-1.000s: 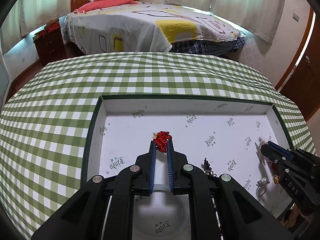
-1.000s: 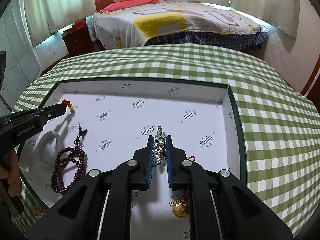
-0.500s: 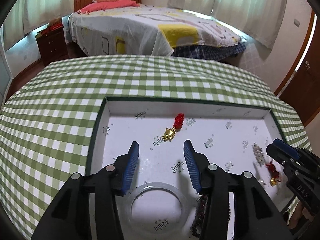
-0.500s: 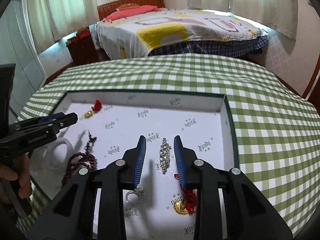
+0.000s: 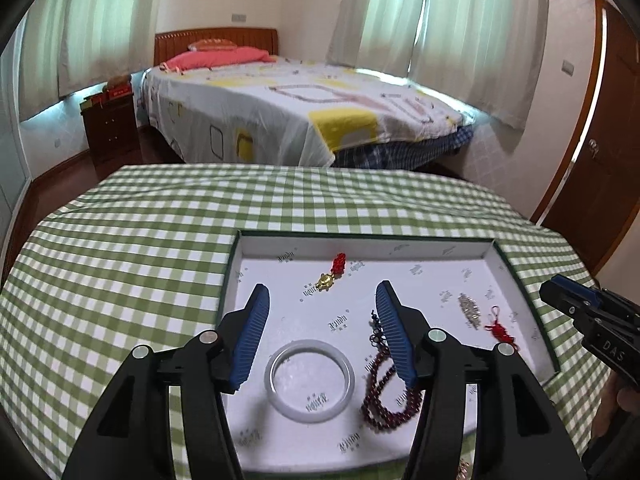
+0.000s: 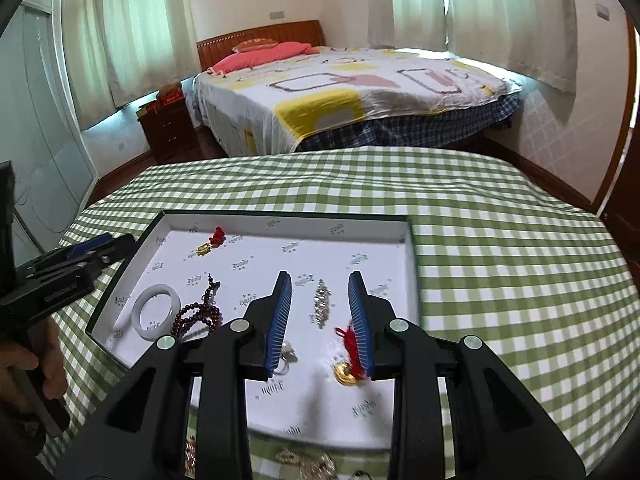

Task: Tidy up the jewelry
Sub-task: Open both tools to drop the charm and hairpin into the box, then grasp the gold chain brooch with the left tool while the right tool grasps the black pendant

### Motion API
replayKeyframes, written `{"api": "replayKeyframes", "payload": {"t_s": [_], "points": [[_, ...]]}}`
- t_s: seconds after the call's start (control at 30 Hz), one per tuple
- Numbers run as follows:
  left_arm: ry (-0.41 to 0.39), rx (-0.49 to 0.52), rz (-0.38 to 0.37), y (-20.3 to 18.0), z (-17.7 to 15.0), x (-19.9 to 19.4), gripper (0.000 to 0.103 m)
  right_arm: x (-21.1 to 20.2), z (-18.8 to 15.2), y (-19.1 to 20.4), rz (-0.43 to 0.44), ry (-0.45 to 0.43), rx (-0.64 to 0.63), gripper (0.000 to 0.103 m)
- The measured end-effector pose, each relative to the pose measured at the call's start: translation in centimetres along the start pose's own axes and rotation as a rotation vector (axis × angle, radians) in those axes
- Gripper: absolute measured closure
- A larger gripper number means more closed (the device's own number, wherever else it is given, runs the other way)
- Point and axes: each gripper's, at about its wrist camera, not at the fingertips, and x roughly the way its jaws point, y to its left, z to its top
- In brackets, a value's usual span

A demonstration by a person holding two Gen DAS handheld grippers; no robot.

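A white tray (image 5: 360,246) with a green rim lies on the checked tablecloth. My left gripper (image 5: 322,287) hangs above it, jaws opening with nothing between them. Beyond it, a gold charm on a red knot (image 5: 330,276) rests on the tray floor. A white bangle (image 5: 311,380) and dark red beads (image 5: 384,400) lie below it. My right gripper (image 6: 320,275) is open above a silver brooch (image 6: 321,304), which lies free on the tray. A second gold charm with a red tassel (image 6: 347,370) and a ring (image 6: 286,356) lie under its fingers.
More loose jewelry (image 6: 304,460) lies on the cloth (image 6: 500,260) at the tray's near edge. A person's hand (image 6: 24,364) holds the left gripper's handle. Beyond the table stand a bed (image 5: 300,104) and a dark nightstand (image 5: 110,128).
Both grippers opened and let go: the left of the gold charm with the red knot, the right of the silver brooch. Both then rose and drew back from the tray.
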Motion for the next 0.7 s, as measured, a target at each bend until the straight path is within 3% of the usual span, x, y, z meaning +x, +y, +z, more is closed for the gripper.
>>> {"api": "replayKeyframes", "payload": {"t_s": [0.33,0.7], "points": [[-0.088,0.011,0.024,-0.2,-2.5,-5.5,0.048,-3.7,-3.3,-0.9,-0.039,-0.002,0.041,0.074],[-0.052,-0.021,0.042,0.5,-7.7,-7.4,0.044,-4.7,-9.5,-1.8,-0.086,0.087,0.06,0.074]]}}
